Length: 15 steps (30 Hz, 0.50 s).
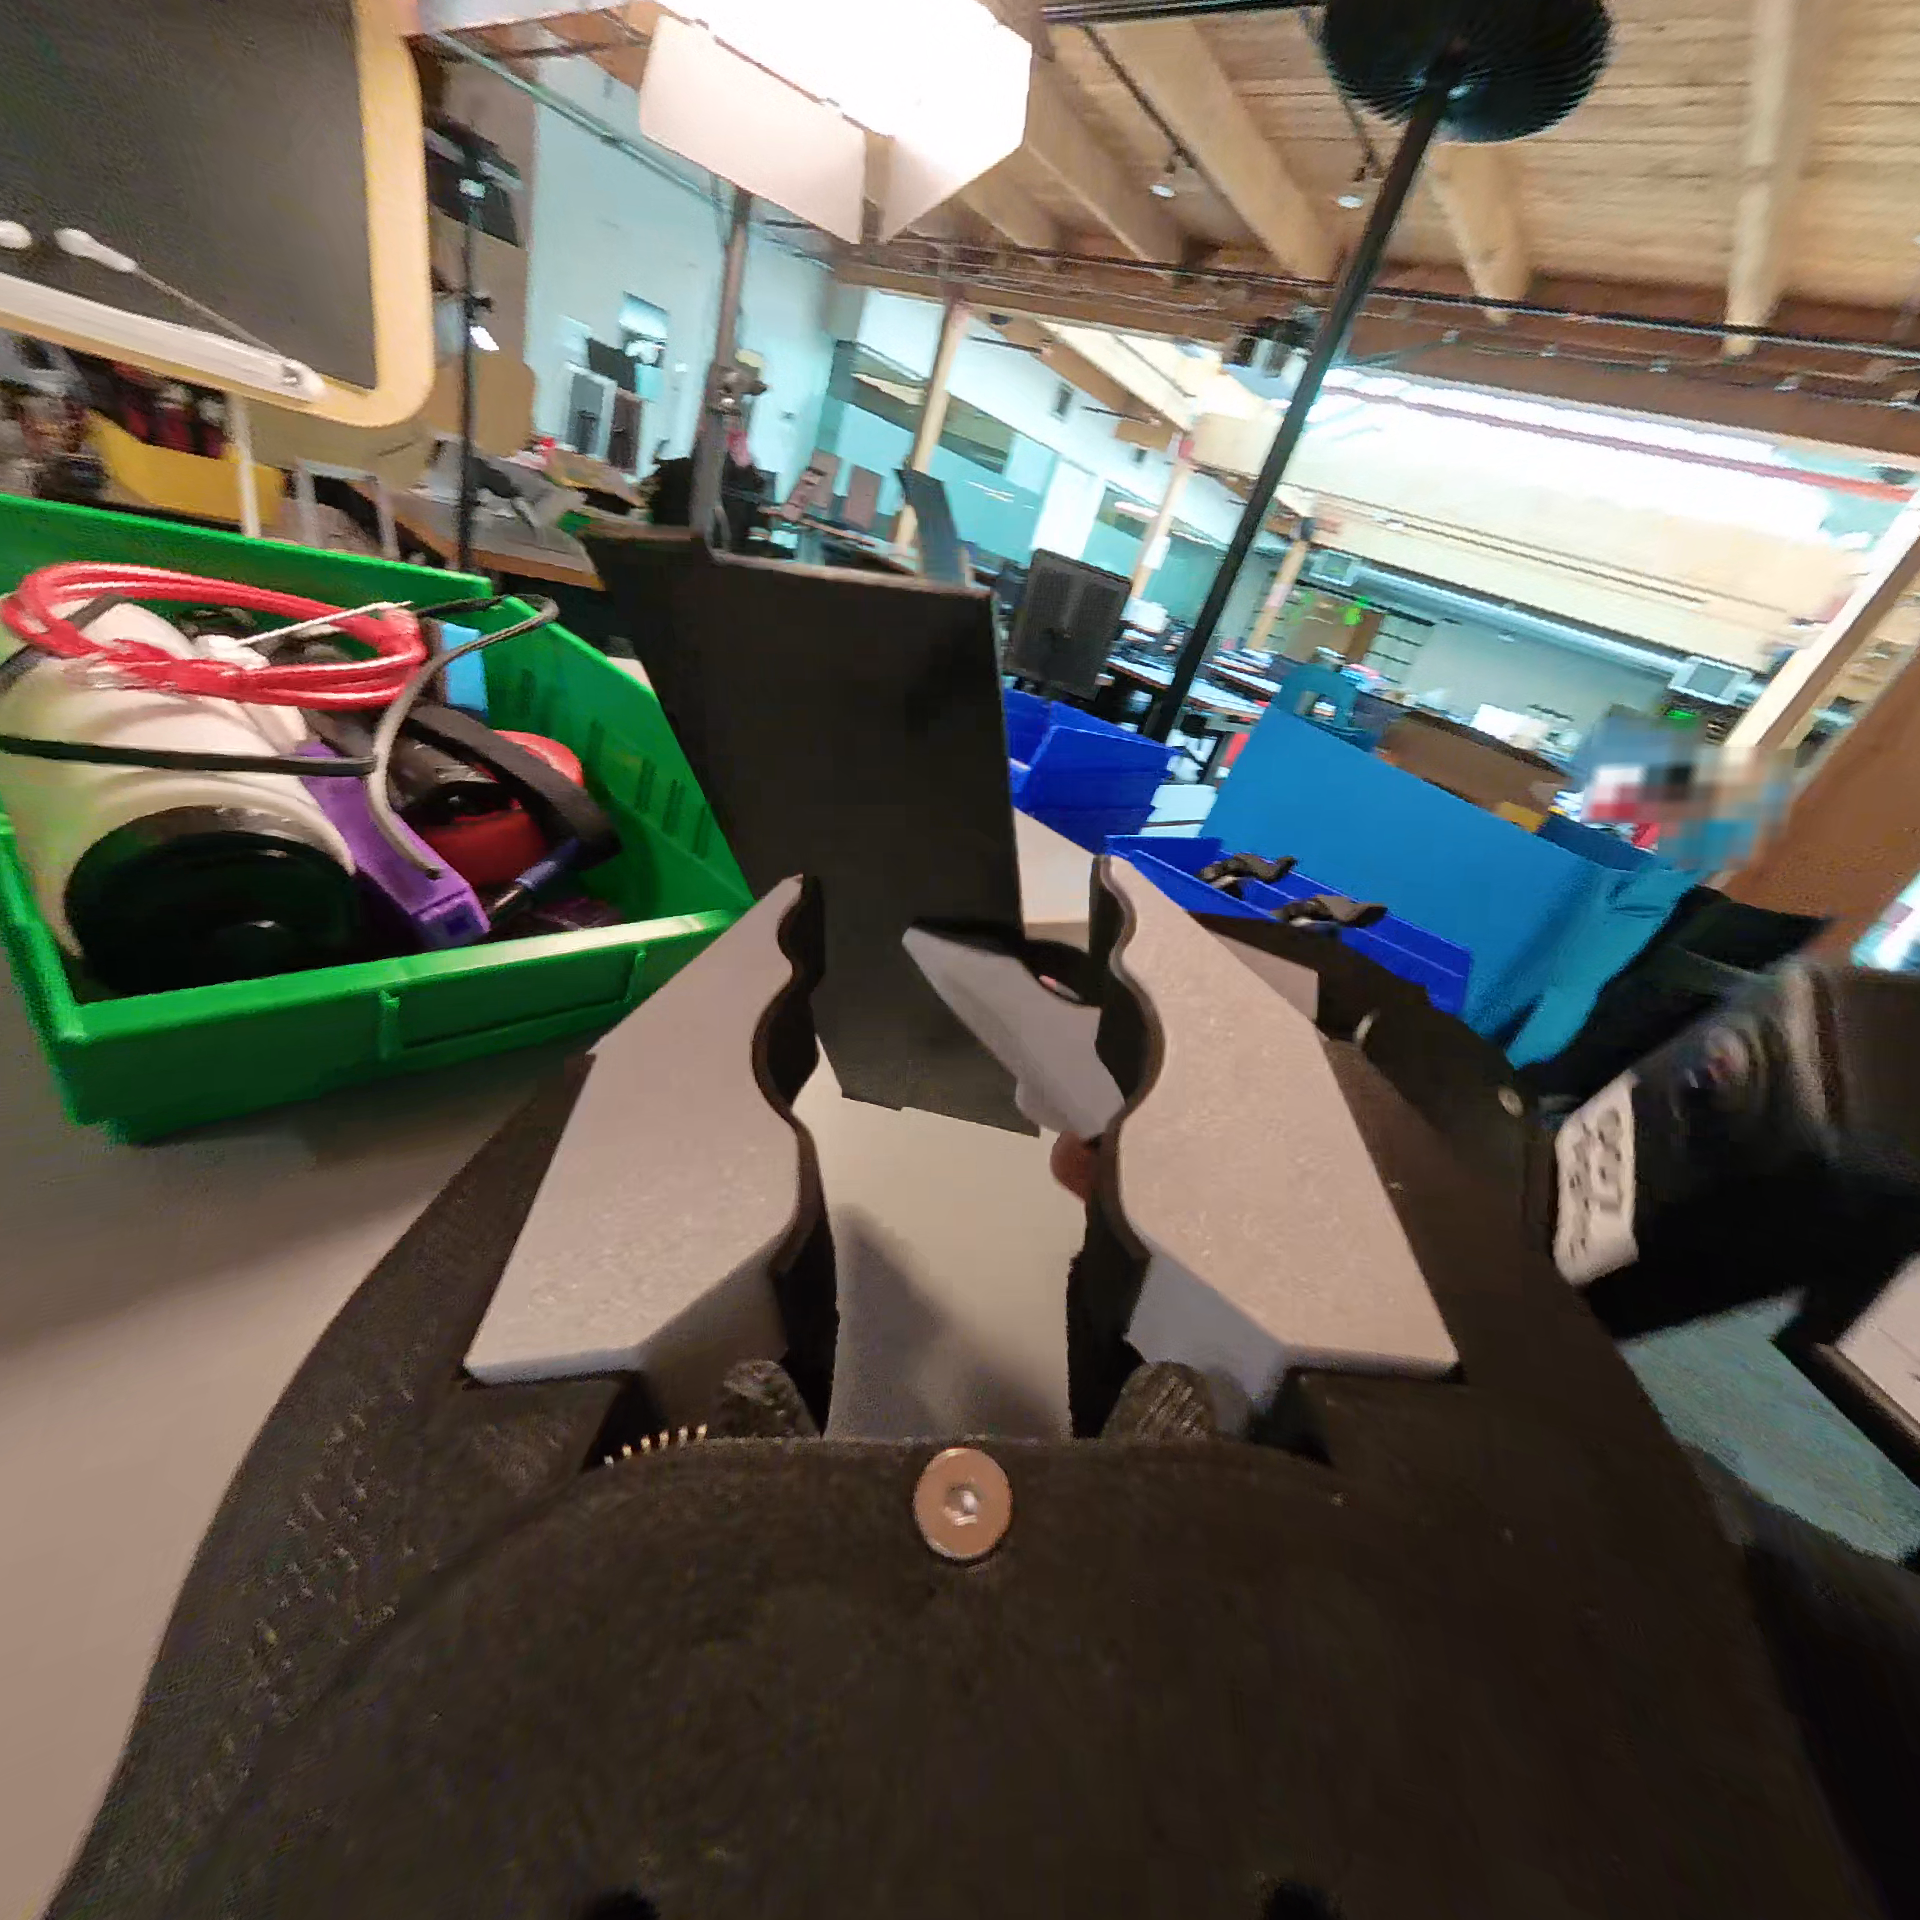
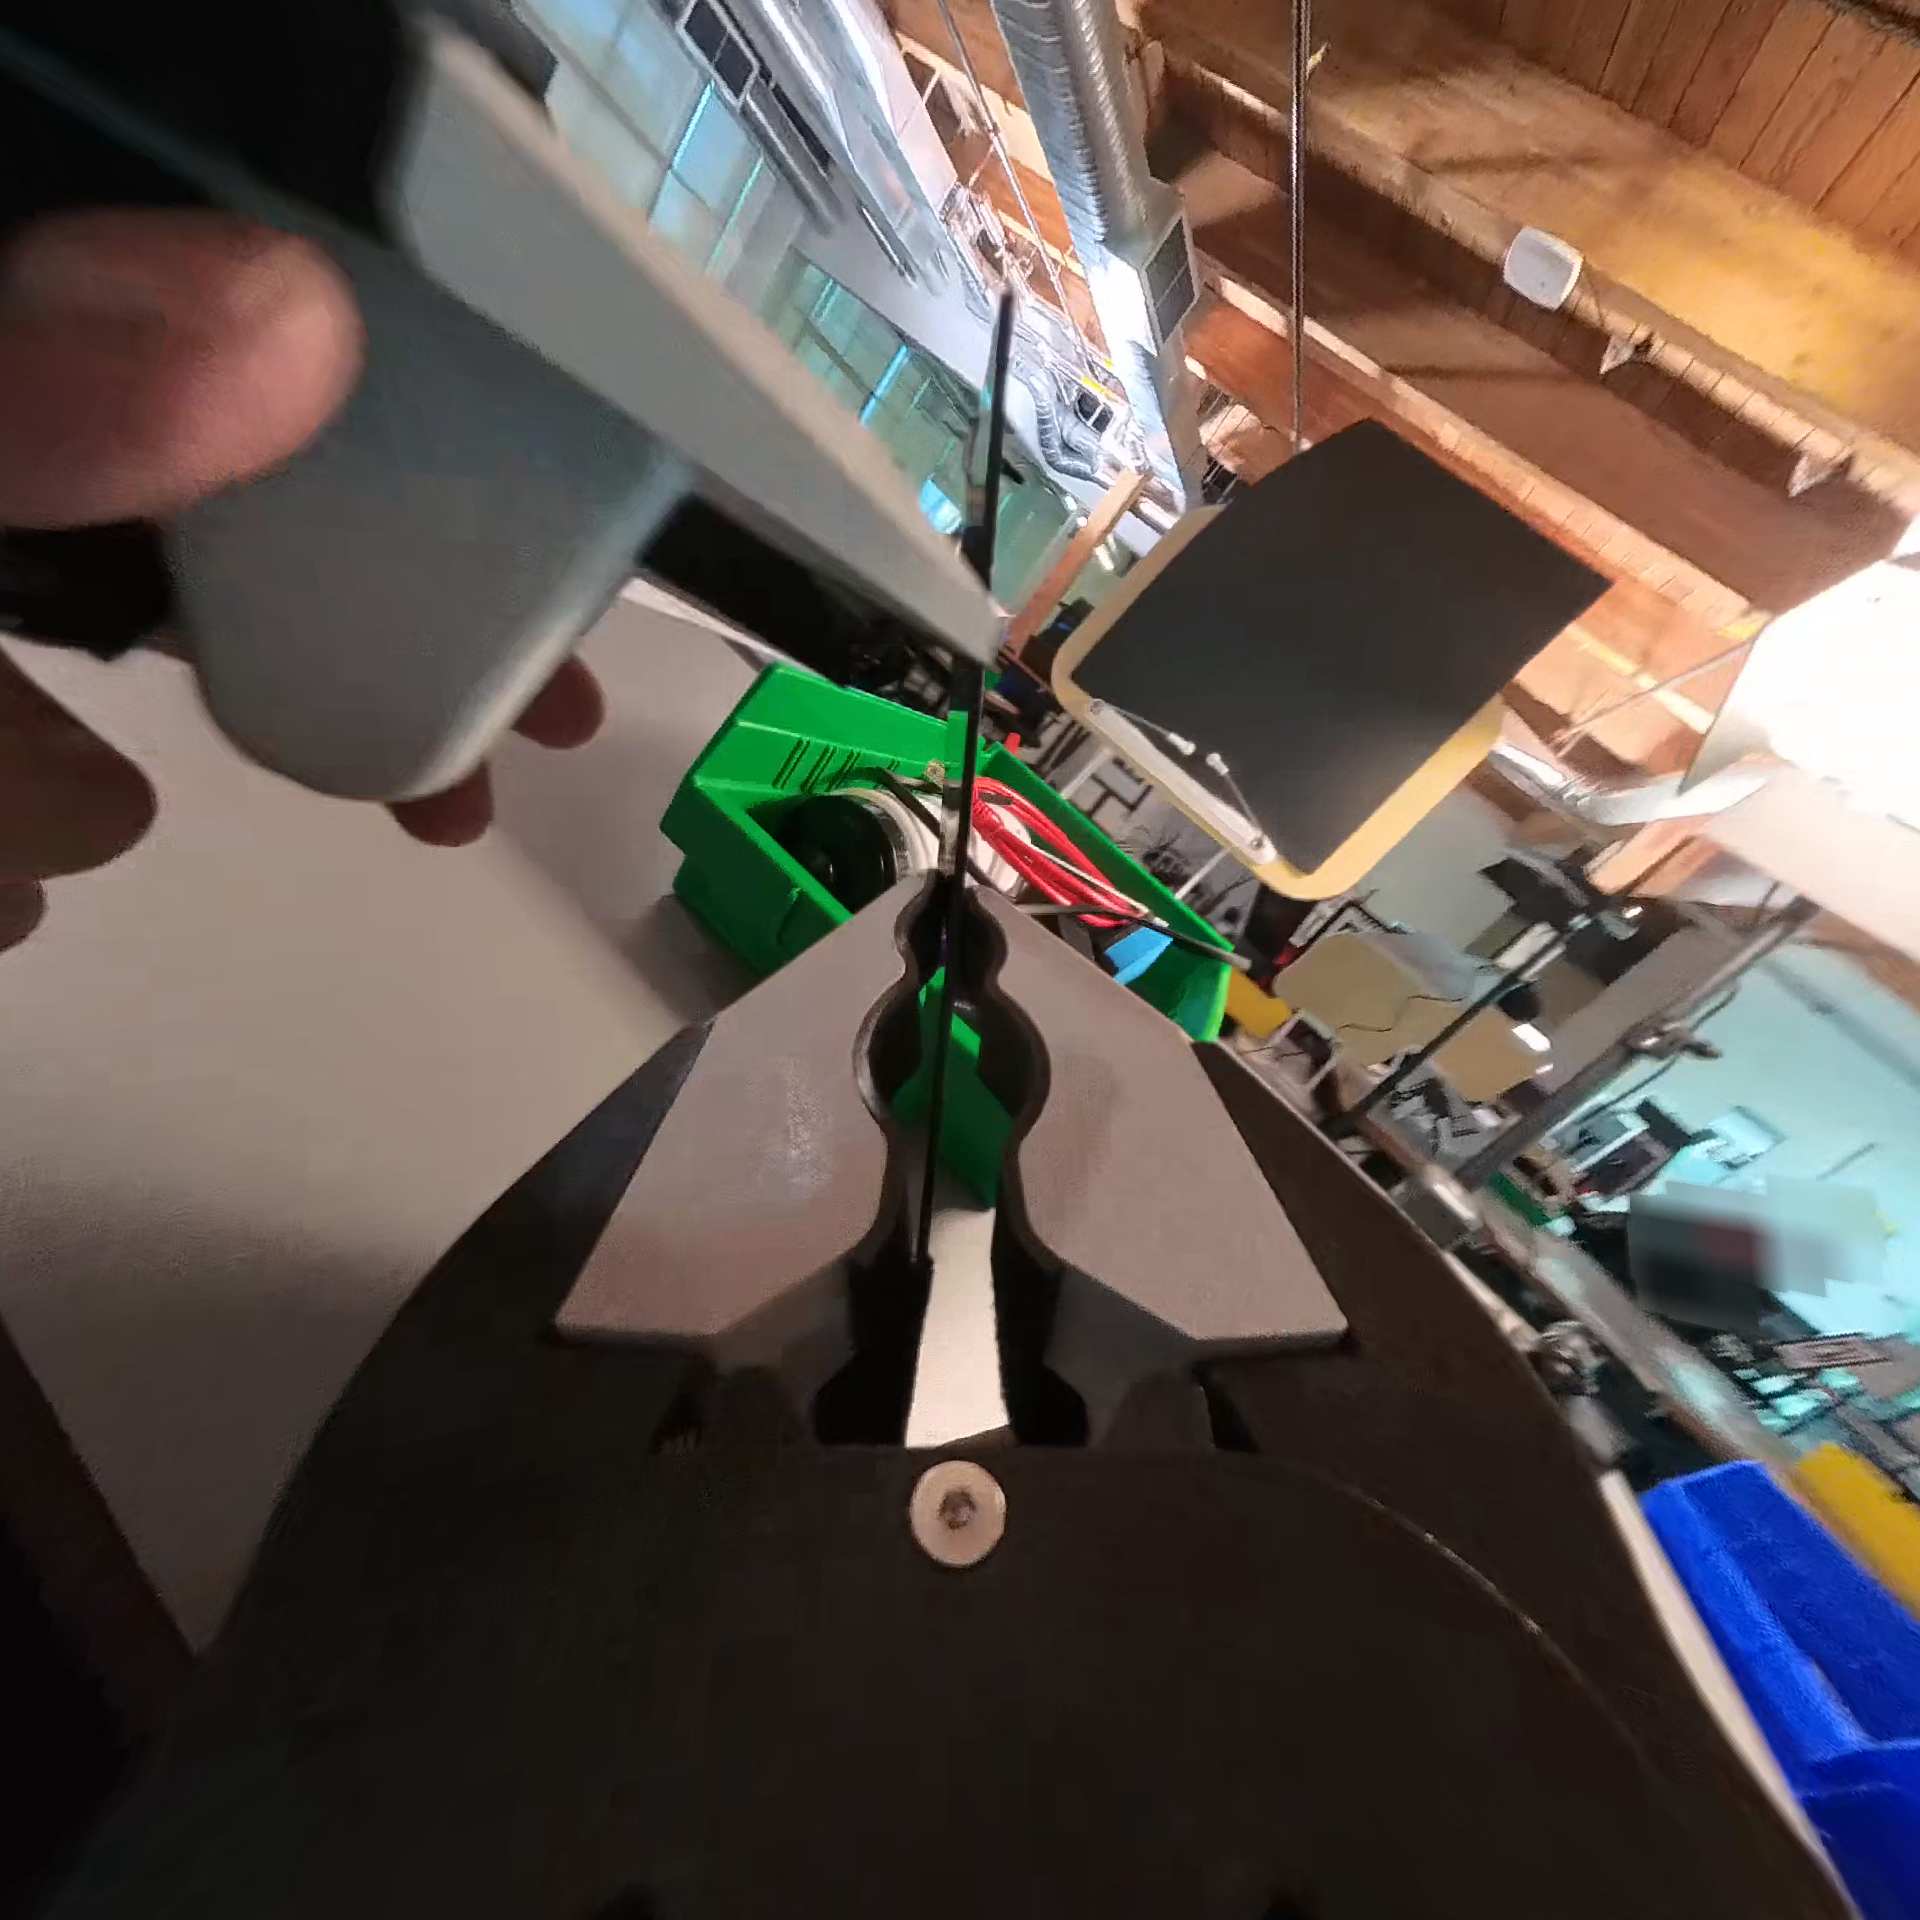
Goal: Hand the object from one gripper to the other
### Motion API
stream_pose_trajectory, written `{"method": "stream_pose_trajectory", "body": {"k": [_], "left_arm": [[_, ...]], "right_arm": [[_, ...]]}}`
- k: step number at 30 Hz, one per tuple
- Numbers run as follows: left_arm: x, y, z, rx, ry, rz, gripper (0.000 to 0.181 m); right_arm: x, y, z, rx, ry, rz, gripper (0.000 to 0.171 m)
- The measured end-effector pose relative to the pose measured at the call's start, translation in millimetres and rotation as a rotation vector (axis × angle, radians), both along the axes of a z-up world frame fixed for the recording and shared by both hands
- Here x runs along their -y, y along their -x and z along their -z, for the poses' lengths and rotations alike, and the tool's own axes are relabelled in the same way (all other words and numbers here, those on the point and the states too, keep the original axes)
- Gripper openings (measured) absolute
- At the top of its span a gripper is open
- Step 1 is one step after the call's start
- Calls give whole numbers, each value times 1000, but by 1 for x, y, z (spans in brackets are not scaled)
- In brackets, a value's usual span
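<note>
A thin, flat black plate (image 1: pixel 831 769) with stepped, angular edges stands upright in the air above a pale grey bench (image 1: pixel 208 1247). Seen from the left gripper (image 1: pixel 951 935) the plate shows its matte broad face; from the right gripper (image 2: pixel 951 914) it shows edge-on, as a hairline dark strip (image 2: pixel 956 935).

The right gripper's jaws are closed on the plate, their wavy grey inner edges nearly meeting with the plate pinched at the tips. In the left wrist view this gripper appears as one pale grey wedge-shaped finger (image 1: pixel 1013 1013) touching the plate's lower right corner.

The left gripper's jaws are parted, with the plate's lower edge just beyond the gap between them, not pressed by either. Both grippers have rough black bodies and smooth grey scalloped fingers. A bare hand (image 2: pixel 156 364) holds the left gripper.

To the left on the bench sits a glossy green plastic bin (image 1: pixel 364 1018) holding a white cylinder (image 1: pixel 156 748) with a black end, a coil of red wire (image 1: pixel 208 634) and purple parts (image 1: pixel 400 862). Blue bins (image 1: pixel 1299 904) sit farther right.
</note>
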<state>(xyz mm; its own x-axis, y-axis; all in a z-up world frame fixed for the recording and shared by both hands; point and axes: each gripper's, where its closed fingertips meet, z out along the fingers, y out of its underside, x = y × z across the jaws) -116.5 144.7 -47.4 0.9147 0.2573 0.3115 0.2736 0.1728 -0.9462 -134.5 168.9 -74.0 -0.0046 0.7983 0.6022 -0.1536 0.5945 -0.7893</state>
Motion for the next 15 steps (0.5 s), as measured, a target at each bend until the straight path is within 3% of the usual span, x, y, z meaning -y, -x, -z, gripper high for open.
{"method": "stream_pose_trajectory", "body": {"k": [4, 7, 10, 15], "left_arm": [[0, 9, 13, 83, 1, -78, 52], [6, 21, 20, 162, -45, -112, 31], [12, 33, 25, 220, -92, -115, 18], [22, 48, 18, 232, -189, -72, 3]], "right_arm": [[20, 1, 9, -56, -213, 52, 2], [28, 3, 16, -84, -331, 80, 4], [33, 5, 21, -36, -314, 28, 22], [51, -7, 26, 135, -157, -251, 36]]}}
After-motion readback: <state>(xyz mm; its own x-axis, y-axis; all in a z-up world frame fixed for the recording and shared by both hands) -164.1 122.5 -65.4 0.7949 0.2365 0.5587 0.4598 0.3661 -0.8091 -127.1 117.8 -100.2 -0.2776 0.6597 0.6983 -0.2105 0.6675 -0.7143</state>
